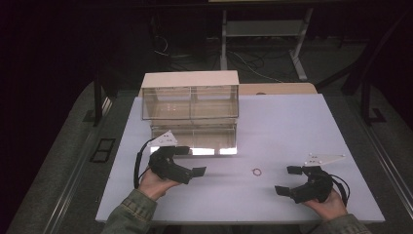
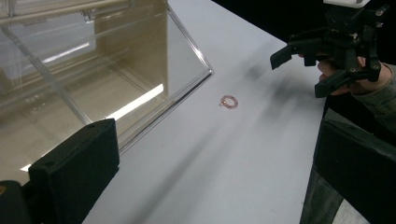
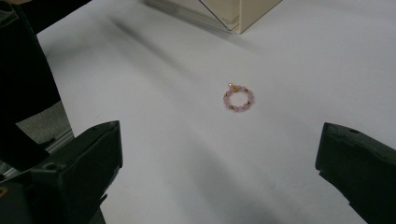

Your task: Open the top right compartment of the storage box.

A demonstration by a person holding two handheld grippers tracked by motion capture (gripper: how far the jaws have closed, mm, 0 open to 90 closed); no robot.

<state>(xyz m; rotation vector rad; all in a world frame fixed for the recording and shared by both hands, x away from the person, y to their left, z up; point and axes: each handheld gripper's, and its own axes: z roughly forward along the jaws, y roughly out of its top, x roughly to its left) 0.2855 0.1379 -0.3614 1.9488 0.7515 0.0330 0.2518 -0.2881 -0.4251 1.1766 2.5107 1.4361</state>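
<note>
A small pink bead bracelet (image 1: 256,171) with gold bits lies flat on the white table (image 1: 292,122), between my two grippers. My left gripper (image 1: 191,161) is open to its left, jaws wide apart and empty. In the left gripper view the bracelet (image 2: 222,100) sits ahead of the left gripper (image 2: 217,140), beyond the case's corner. My right gripper (image 1: 288,180) is open to the bracelet's right, pointing at it. In the right gripper view the bracelet (image 3: 227,99) lies ahead of the right gripper (image 3: 219,140), a short way off.
A clear plastic case (image 1: 190,105) with a white top stands at the table's back left, its front flap (image 1: 195,139) lowered onto the table near my left gripper. The case's corner (image 3: 233,14) shows beyond the bracelet. Floor and table legs lie behind.
</note>
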